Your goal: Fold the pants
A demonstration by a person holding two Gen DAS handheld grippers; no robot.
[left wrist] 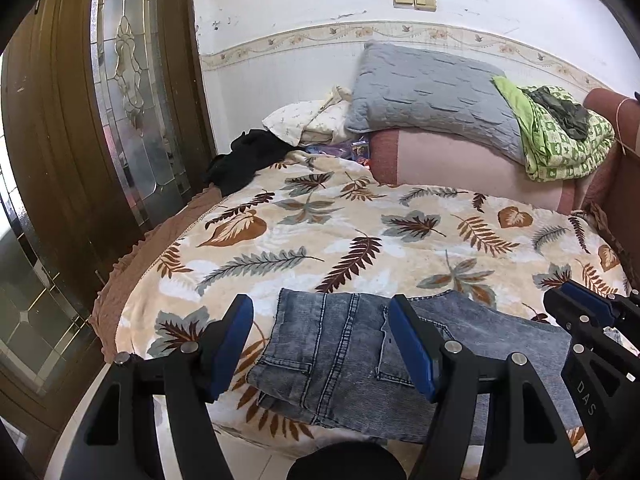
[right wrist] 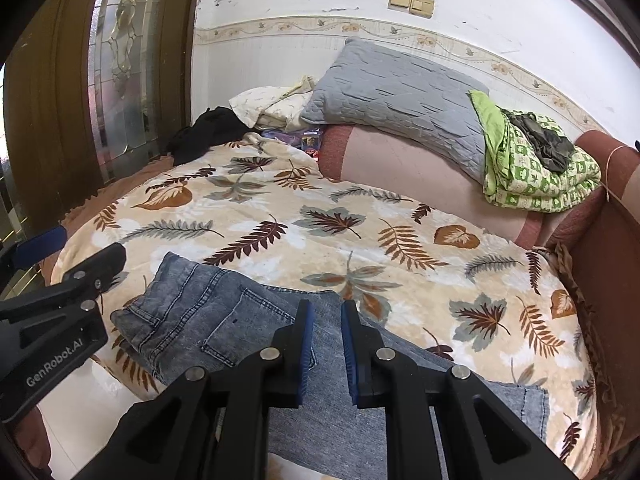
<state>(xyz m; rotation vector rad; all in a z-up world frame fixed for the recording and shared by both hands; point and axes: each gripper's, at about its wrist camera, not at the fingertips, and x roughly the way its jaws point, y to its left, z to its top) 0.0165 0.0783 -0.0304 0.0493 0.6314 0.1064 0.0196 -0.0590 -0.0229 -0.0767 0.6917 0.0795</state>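
Blue denim pants [left wrist: 332, 356] lie folded on the leaf-print blanket [left wrist: 320, 240] at the near edge of the bed, waist end to the left, back pockets up. They also show in the right wrist view [right wrist: 224, 320], legs running to the right. My left gripper [left wrist: 320, 340] is open wide above the waist end, holding nothing. My right gripper [right wrist: 325, 344] hovers over the middle of the pants with its jaws a narrow gap apart and nothing between them. The right gripper shows in the left wrist view [left wrist: 592, 320], and the left gripper in the right wrist view [right wrist: 60, 280].
A grey pillow [left wrist: 432, 96], a green patterned quilt [left wrist: 560, 140] and a pink bolster [left wrist: 460, 164] sit at the head of the bed. Black clothing [left wrist: 244, 156] lies at the far left corner. A wooden door with glass panels [left wrist: 120, 100] stands left. White floor tiles [right wrist: 80, 412] lie below the bed edge.
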